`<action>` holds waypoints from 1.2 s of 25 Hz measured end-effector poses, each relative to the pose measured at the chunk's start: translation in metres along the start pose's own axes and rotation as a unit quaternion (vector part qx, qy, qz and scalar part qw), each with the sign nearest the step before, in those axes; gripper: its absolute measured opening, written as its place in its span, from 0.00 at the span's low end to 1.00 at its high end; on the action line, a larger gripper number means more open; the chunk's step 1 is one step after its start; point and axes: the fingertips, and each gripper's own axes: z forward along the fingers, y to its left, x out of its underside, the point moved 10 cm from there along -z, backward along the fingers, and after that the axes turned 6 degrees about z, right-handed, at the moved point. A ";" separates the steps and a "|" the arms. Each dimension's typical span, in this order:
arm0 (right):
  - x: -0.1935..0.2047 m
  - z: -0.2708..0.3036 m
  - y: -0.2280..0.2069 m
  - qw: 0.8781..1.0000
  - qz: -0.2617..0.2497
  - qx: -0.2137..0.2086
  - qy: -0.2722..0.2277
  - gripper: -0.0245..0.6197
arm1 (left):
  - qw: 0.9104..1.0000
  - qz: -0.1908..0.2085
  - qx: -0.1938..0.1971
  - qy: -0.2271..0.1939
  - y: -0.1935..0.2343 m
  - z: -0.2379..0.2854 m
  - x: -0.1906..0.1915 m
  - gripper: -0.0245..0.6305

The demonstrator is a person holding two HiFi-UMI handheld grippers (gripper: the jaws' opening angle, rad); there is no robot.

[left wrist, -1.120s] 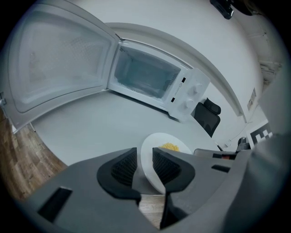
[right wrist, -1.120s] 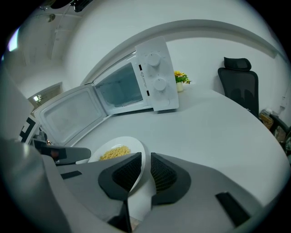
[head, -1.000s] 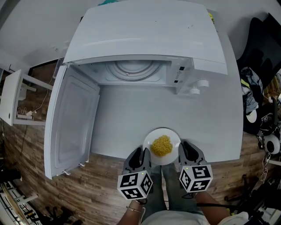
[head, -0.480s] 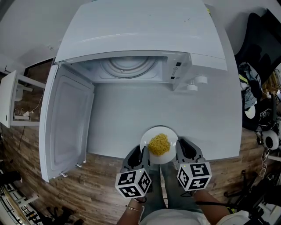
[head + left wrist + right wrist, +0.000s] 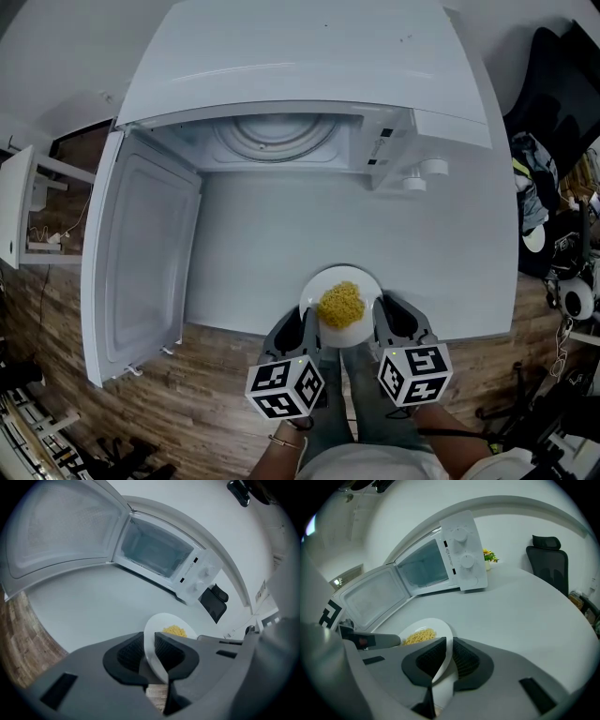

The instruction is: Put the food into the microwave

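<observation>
While the left tool (image 5: 149, 635) is closing on the left rim of the plate (image 5: 340, 275), with that rim sitting between its pads, the right tool (image 5: 448, 640) is clamping the right rim of the same plate. The white plate is sitting at the near edge of the white counter (image 5: 281, 234), and a heap of yellow food (image 5: 340, 304) is lying in its middle. At the far side of the counter the white microwave (image 5: 300, 56) is standing with its door (image 5: 141, 253) swinging wide open to the left, showing the round turntable (image 5: 275, 137) inside, well apart from the plate
</observation>
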 end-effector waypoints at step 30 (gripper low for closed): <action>-0.048 0.002 0.039 0.998 -0.024 -0.037 -0.037 0.12 | 0.998 -0.004 -0.020 -0.051 0.011 -0.029 -0.051 0.15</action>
